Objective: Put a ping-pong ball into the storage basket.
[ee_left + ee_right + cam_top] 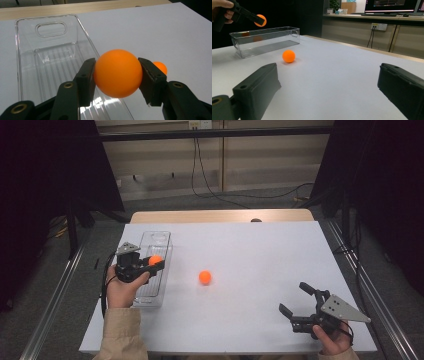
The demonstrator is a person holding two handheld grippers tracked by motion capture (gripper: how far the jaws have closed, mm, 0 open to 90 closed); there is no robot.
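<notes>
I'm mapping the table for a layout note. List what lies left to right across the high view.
Left gripper holding an orange ball over the clear tray → loose orange ball on the white table → open right gripper.

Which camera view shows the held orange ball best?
The left gripper view: the held ball is large between the jaws. The high view shows it small over the clear box; the right gripper view shows it far off.
</notes>
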